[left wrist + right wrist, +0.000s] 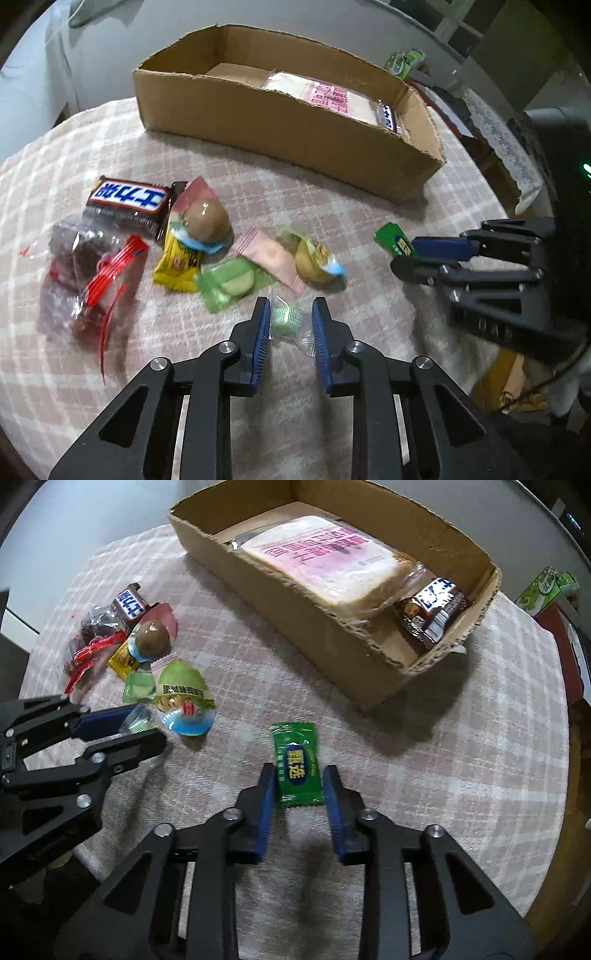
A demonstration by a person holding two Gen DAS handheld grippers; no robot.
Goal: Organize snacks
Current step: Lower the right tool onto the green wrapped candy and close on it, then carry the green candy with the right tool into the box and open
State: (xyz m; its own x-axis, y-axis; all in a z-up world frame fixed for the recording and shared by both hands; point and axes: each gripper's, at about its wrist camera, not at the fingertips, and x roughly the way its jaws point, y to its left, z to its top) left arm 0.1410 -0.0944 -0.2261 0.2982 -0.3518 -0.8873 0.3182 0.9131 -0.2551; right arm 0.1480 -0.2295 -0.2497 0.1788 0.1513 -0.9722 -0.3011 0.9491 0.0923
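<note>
**A:** ok so what's each gripper doing here? starting with the left gripper (288, 321)

**B:** it's pinching a small clear-wrapped green candy (286, 317) between its blue pads, jaws pulled in tight on the wrapper. That's at the near edge of the loose snack pile on the pink plaid tablecloth (74, 155)

**A:** and the right gripper (300, 783)?

**B:** pressed in on a green candy packet (296, 766) with a blue oval label. Pads sit on both long sides of it, and the packet lies flat on the cloth, well right of the pile and near the cardboard box (369, 653)

**A:** what's already in the box?

**B:** a bagged slice of bread (321, 561) with pink print, plus a dark chocolate bar (432, 609) at the box's right end. The box sits on the far side of the table

**A:** and the pile on the left?

**B:** another chocolate bar (129, 199) at the far left, a clear bag with red print (88, 280) nearer, a yellow packet (177, 266), a brown egg-shaped snack (207, 221), a pale green packet (229, 284), a pink sachet (269, 258) and a yellowish wrapped snack (314, 258). They overlap a bit, all lying just beyond the left gripper's fingertips
</note>
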